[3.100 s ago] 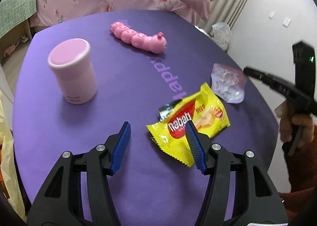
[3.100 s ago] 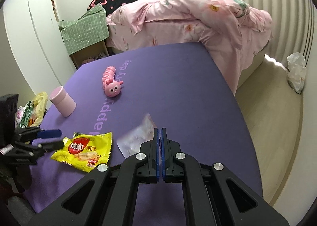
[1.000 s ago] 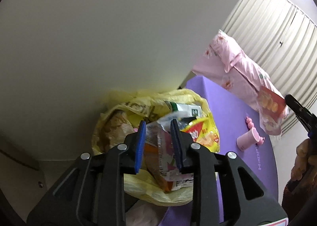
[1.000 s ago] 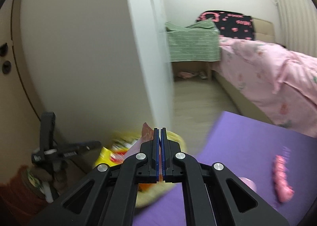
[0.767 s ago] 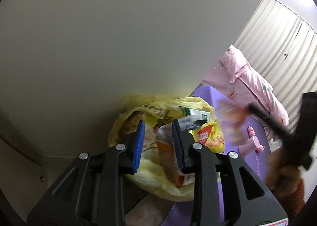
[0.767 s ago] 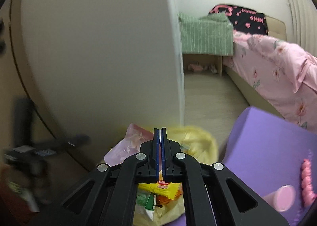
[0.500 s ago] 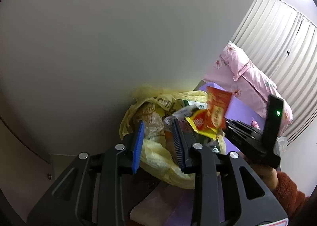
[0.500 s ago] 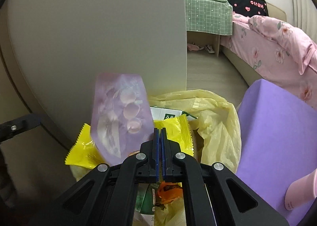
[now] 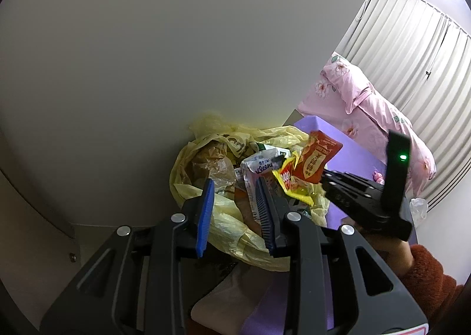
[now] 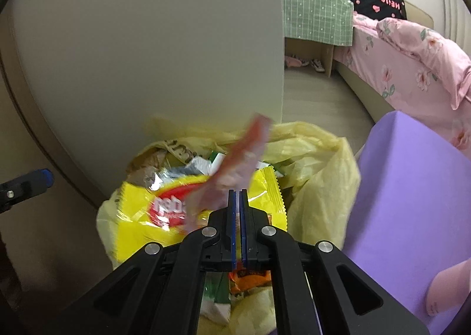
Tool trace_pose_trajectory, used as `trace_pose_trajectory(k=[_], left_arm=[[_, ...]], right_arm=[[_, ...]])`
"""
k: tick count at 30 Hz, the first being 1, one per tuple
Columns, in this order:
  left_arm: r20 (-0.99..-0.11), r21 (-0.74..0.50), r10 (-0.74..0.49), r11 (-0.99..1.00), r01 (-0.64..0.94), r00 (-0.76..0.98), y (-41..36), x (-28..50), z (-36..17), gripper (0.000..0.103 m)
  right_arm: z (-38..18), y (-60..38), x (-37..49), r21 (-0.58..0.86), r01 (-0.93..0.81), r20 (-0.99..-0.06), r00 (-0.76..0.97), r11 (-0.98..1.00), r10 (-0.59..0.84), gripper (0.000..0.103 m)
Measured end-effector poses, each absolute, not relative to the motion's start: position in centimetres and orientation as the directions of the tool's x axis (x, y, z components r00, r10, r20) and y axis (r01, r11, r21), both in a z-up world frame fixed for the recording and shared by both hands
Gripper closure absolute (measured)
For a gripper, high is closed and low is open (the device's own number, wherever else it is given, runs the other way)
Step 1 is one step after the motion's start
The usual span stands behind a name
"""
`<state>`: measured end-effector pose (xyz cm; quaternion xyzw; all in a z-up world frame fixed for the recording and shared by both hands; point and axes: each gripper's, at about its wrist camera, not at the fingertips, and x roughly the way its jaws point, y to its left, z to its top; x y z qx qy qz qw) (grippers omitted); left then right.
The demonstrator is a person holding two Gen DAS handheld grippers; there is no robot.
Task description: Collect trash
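A big grey wall (image 9: pixel 164 55) fills most of both views. Next to it is a purple table (image 10: pixel 412 193), and behind that a pink bed (image 10: pixel 412 64) and pale curtains (image 9: pixel 412 49).

A yellow bag (image 10: pixel 321 176) full of trash sits at the foot of the wall, right beside the table edge. On top of the pile in the bag lies a yellow wrapper (image 10: pixel 164 205) with a red label. A white tissue pack (image 9: pixel 259 166) lies in there too.

The left gripper (image 9: pixel 235 205) is over the near side of the bag. Its blue pads are apart and nothing is between them.

The right gripper (image 10: pixel 237 196) is over the bag too. Its pads are pressed together, with just a thin line of light between them. A red packet (image 9: pixel 316 158) sticks up from its tip, above the yellow wrapper. In the right view the packet is a blur, so I cannot tell for sure if the pads pinch it or if it is loose.

A hand in a fuzzy red sleeve (image 9: pixel 426 285) holds the right gripper. A pink cup (image 10: pixel 447 291) shows at the table's edge.
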<state>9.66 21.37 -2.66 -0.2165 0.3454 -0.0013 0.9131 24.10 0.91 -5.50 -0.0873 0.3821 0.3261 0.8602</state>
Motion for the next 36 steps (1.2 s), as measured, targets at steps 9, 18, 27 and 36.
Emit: trace_pose_trajectory(k=[9,18,27,36], left_arm=[[-0.629,-0.378,-0.141,0.915,-0.142,0.765,20.0,9.6,-2.2,0.069],[-0.626,-0.344,-0.112,0.928,-0.144,0.772,18.6,8.8,-1.6,0.068],[-0.597,-0.216,-0.108,0.976,-0.029,0.795,9.9,5.3,0.8,0.058],[-0.596,-0.145,-0.221,0.975,0.167,0.772,0.4,1.1,1.2,0.045]], right_arm=[[-2.8,0.6,22.9,0.002,-0.661,-0.686,0.545,0.75,0.483,0.097],[-0.3,-3.7,21.6,0.139,-0.66,-0.645,0.505,0.739,0.573,0.097],[2.6,-12.3,14.0,0.106,-0.589,-0.614,0.595,0.801,0.519,0.097],[1.9,-19.2,7.1,0.083,-0.419,-0.627,0.684,0.904,0.374,0.096]])
